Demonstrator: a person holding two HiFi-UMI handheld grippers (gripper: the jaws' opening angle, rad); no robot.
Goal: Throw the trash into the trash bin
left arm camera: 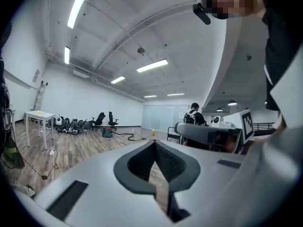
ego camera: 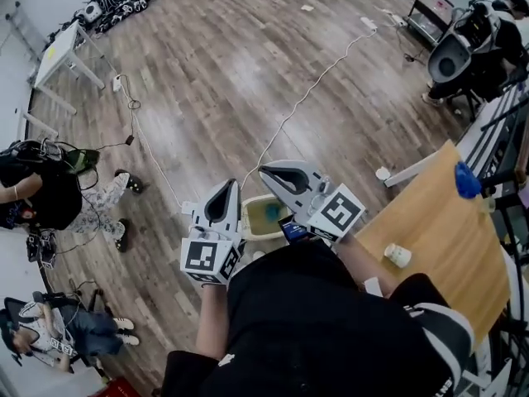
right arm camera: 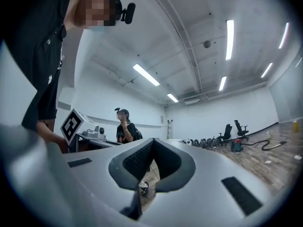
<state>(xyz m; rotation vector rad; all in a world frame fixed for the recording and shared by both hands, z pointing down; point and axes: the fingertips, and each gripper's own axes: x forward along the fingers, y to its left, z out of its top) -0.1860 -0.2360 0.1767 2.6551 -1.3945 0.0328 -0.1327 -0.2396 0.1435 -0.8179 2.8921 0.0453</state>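
Both grippers are held up in front of my chest, pointing roughly level. My left gripper [ego camera: 232, 183] has its jaws closed tip to tip with nothing between them; in its own view the left gripper [left arm camera: 154, 142] aims across the room. The right gripper [ego camera: 264, 170] is shut and empty too, and its view shows the right gripper [right arm camera: 154, 140] with its tips together. On the floor below and between them stands a pale trash bin [ego camera: 250, 224] with something teal [ego camera: 270, 212] inside. No trash is in either gripper.
A wooden table [ego camera: 438, 222] at the right carries a small white cup [ego camera: 397, 255] and a blue object [ego camera: 466, 180]. A white cable [ego camera: 306, 98] runs over the wood floor. People [ego camera: 50, 193] sit on the floor at the left; a white table [ego camera: 59, 52] stands far left.
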